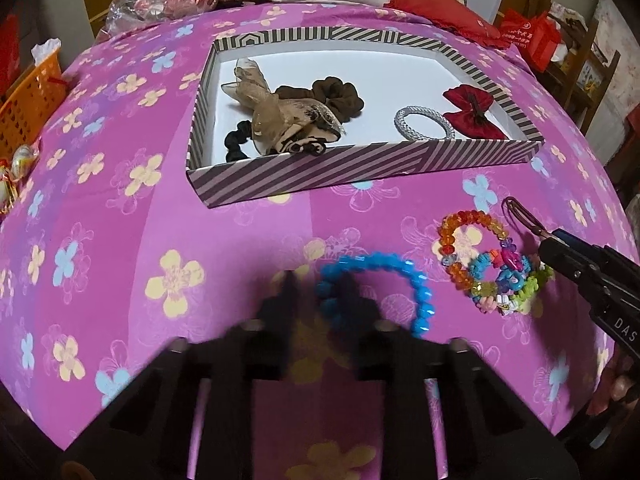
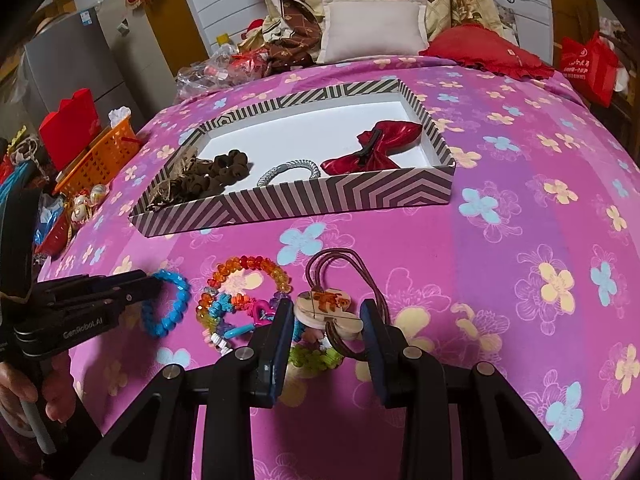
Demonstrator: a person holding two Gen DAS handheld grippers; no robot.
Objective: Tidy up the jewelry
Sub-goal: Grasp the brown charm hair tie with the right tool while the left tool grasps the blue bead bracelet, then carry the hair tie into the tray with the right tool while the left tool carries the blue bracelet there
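A striped box [image 1: 360, 168] [image 2: 320, 200] on the pink bedspread holds scrunchies [image 1: 332, 96], a silver ring [image 1: 424, 124] and a red bow [image 1: 472, 110]. My left gripper [image 1: 320, 292] is open around one side of the blue bead bracelet [image 1: 400, 280] [image 2: 172, 308], blurred. My right gripper [image 2: 326, 316] is open around a brown hair tie with a cream flower charm [image 2: 328, 308], over a pile of colourful bead bracelets [image 2: 240, 296] [image 1: 488, 264].
An orange basket [image 1: 28, 104] [image 2: 100, 156] stands at the bed's left edge. Pillows [image 2: 372, 28], a red cushion [image 2: 488, 56] and clutter lie behind the box. Bare bedspread lies to the right in the right wrist view.
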